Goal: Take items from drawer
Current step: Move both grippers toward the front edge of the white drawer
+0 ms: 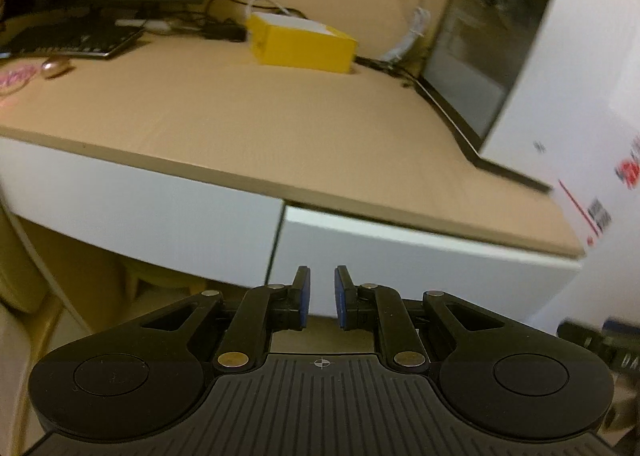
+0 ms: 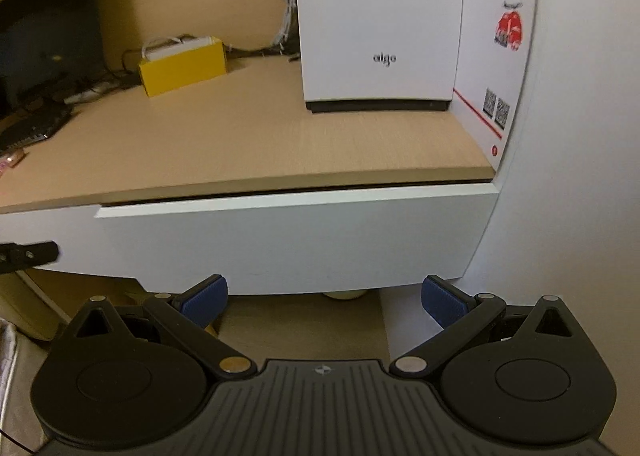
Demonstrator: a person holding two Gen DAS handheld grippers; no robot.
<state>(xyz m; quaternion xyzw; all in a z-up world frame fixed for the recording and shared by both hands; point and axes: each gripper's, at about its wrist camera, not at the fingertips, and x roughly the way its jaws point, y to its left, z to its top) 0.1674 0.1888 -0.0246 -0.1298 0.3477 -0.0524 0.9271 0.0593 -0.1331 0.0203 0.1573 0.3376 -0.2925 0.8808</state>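
While both grippers face the drawer (image 2: pixel 280 240) under the table (image 2: pixel 260 144), the left gripper (image 1: pixel 322 296) has its fingers nearly together, empty; the right gripper (image 2: pixel 324 302) has its fingers spread.

Reads "aigo" in small grey letters low on the front of the white case (image 2: pixel 380 24), standing at the desktop's (image 2: pixel 248 144) back right corner. Beside it, on the sticker (image 2: pixel 504 68) at the desktop's right edge: rows of small print, a red graphic, two QR codes, a red line and a red dot, all too blurred to read.
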